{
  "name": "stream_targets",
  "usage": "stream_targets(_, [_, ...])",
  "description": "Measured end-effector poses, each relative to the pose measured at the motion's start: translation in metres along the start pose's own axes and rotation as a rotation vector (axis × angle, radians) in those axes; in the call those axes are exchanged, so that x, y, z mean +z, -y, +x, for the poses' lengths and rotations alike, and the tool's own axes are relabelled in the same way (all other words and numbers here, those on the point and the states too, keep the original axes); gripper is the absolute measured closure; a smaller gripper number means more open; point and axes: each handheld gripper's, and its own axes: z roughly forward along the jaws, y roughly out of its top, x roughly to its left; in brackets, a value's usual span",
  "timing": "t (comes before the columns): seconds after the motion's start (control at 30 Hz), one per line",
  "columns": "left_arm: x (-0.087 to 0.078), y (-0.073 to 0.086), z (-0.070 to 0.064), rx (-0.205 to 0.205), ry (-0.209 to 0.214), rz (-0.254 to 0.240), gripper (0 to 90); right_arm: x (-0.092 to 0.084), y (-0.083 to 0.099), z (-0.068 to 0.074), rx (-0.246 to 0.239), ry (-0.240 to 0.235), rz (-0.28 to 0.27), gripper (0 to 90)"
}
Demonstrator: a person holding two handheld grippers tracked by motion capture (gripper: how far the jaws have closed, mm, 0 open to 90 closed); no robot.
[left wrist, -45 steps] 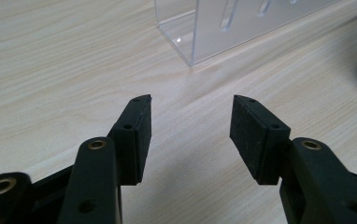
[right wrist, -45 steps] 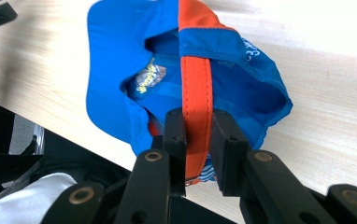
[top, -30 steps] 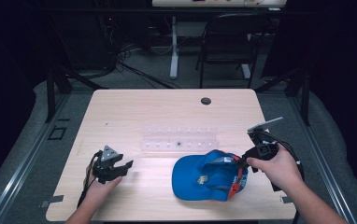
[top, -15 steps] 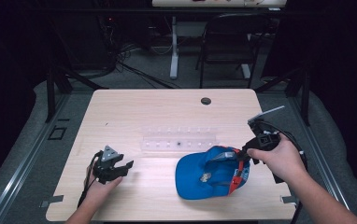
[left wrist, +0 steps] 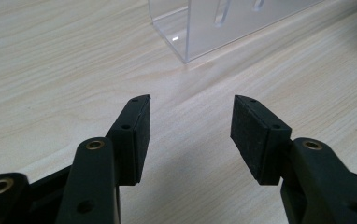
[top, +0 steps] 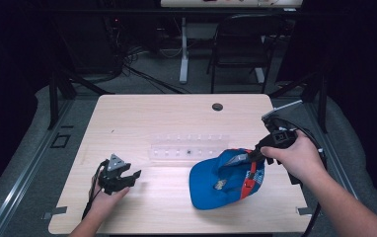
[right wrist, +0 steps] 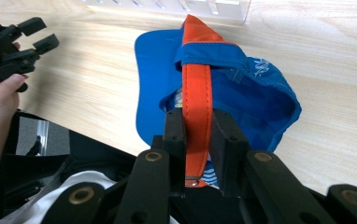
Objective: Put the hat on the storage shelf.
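Jaws of my right gripper (right wrist: 199,140) pinch the blue cap's (top: 216,182) orange strap (right wrist: 196,102); my left gripper (left wrist: 190,130) gapes wide, facing the clear rack (top: 189,148) beyond.

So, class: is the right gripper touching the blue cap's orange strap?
Touching. In the right gripper view, the right gripper has both jaws pressed against the orange strap of the blue cap, no gap.

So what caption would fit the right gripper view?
Right gripper clamps the orange strap of a blue cap over the wooden table.
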Motion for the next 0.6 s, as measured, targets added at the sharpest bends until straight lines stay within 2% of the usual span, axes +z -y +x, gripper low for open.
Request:
stream_targets(0.2, [0.001,0.0,0.0,-0.003,0.0,-0.001,48.0,-0.011,-0.003,0.007,0.001,-0.017,0.004,77.3])
stream_targets(0.23, [0.001,0.0,0.0,-0.002,0.001,-0.002,48.0,-0.011,-0.003,0.009,0.009,-0.016,-0.011,77.3])
stream_targets(0.33, [0.001,0.0,0.0,-0.004,0.001,-0.002,48.0,-0.016,-0.005,0.012,-0.014,-0.027,0.014,77.3])
stream_targets(0.47, [0.001,0.0,0.001,-0.001,0.001,0.001,48.1,-0.019,-0.006,0.016,0.008,-0.062,0.003,77.3])
stream_targets(0.5, [0.001,0.0,0.001,-0.001,0.002,0.001,48.1,-0.021,-0.007,0.016,-0.005,-0.074,0.017,77.3])
stream_targets(0.53, [0.001,0.0,0.0,-0.005,0.002,0.0,48.1,-0.022,-0.007,0.017,0.002,-0.083,0.011,77.4])
stream_targets(0.6, [0.001,0.0,0.0,-0.004,0.002,-0.001,48.1,-0.024,-0.008,0.016,0.017,-0.136,0.003,77.4])
